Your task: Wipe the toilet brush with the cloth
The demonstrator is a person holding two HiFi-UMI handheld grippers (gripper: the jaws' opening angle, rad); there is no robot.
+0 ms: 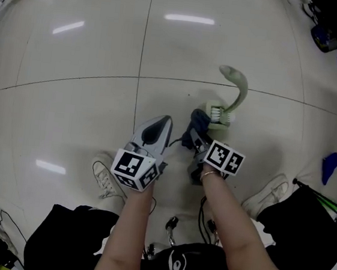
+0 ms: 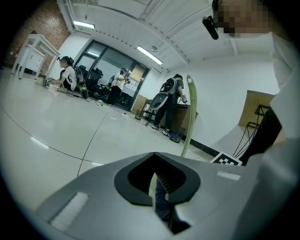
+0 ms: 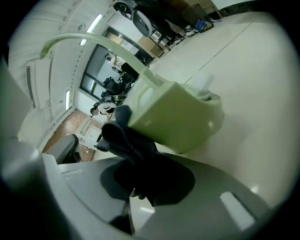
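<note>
The toilet brush (image 1: 242, 92) stands in its pale green holder (image 1: 218, 120) on the floor (image 1: 72, 78). The right gripper (image 1: 196, 134) has its jaws clamped on a dark cloth (image 1: 198, 121) that touches the holder. The left gripper (image 1: 165, 122), jaws together, is just beside it.

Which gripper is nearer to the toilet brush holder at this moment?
Right. The right gripper, clamped on the cloth, sits close beside the brush holder. The left gripper is farther off, on the far side of the right one.
</note>
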